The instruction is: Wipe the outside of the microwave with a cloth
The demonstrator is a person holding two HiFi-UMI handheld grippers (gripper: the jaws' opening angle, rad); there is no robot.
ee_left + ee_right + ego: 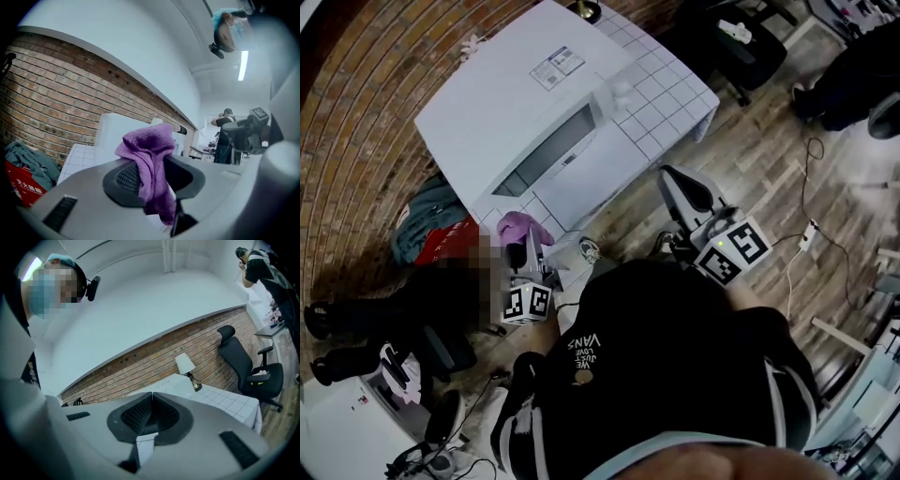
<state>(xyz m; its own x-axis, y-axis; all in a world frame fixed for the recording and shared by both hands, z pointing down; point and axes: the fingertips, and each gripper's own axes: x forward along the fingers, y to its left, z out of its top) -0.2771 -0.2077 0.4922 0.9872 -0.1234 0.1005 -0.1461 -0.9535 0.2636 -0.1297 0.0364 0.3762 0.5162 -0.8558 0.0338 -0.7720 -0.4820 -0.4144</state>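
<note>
The purple cloth is held pinched in the clenched jaws of the left gripper, near the white microwave. The right gripper is closed on nothing. The cloth is judged soft, light and limp, so a bunched mid-fold grip is considered suitable.

office-like workroom (brick wall, swivel chair, wood floor)

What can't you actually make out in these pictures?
Label on the microwave: head view, print too small to read.
Clamped part of the purple cloth: left gripper view, hidden between the fingers.
Lamp: head view, cut off by the top edge.
Microwave's far sides: head view, hidden by its own body.
</note>
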